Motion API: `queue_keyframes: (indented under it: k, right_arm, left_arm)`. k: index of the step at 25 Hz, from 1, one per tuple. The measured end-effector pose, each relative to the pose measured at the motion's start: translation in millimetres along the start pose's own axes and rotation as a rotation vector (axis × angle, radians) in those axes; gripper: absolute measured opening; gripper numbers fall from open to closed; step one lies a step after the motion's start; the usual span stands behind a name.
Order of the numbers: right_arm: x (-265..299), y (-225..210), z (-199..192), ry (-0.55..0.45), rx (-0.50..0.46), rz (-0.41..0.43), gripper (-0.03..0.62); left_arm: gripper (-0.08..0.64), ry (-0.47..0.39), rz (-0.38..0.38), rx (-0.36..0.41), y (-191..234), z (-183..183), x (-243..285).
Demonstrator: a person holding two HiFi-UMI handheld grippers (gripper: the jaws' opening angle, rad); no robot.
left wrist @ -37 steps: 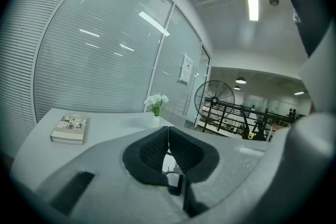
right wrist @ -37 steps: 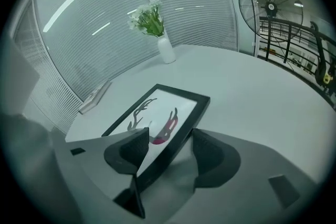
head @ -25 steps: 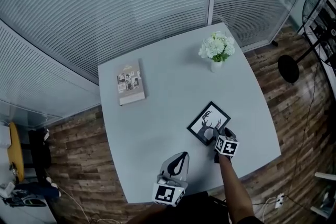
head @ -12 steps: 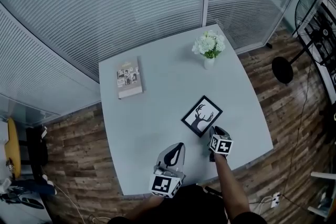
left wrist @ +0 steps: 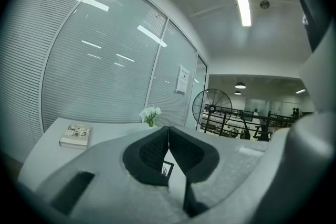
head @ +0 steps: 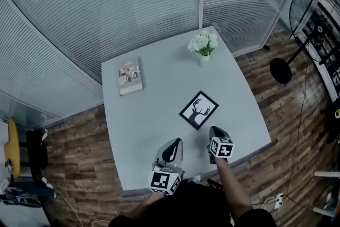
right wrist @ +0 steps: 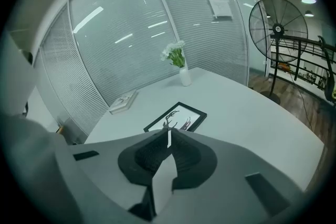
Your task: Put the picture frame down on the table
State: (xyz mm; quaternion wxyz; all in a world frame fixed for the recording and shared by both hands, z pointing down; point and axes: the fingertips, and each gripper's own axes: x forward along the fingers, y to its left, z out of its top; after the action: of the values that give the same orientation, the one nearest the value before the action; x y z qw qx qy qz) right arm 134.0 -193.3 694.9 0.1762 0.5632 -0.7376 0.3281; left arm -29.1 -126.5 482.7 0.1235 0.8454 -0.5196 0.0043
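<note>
The picture frame (head: 198, 110), black-edged with a deer silhouette, lies flat on the pale table (head: 154, 109); it also shows in the right gripper view (right wrist: 176, 117). My right gripper (head: 213, 129) hovers just short of the frame's near corner, apart from it. Its jaws have just been closing and now meet at the tips (right wrist: 168, 134) with nothing between them. To its left, near the table's front edge, my left gripper (head: 177, 142) is shut and empty, its tips together (left wrist: 168, 129).
A book (head: 130, 76) lies at the table's far left. A white vase of flowers (head: 202, 45) stands at the far right corner. Blinds-covered glass walls run behind the table. A standing fan (head: 308, 8) is on the wooden floor to the right.
My right gripper has drawn back from the frame's near corner towards the person and risen. The left gripper has also lifted and pulled back. The frame stays flat on the table.
</note>
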Motion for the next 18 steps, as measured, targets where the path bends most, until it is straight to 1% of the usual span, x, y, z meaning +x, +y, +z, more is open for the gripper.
queue_keyframes:
  k: [7,10,18]
  right_arm:
    - [-64,25,18,-0.113,-0.047,0.055,0.02]
    - [-92,36,22,-0.154,-0.074,0.082,0.019]
    - [-172,76,34,-0.288,-0.132,0.146,0.018]
  left_arm:
    - [0.015,-0.032,-0.013,0.033,-21,10,-26]
    - [0.015,-0.043,-0.018,0.035,-33,11,-36]
    - [0.015,-0.078,-0.038,0.069,-54,11,-59]
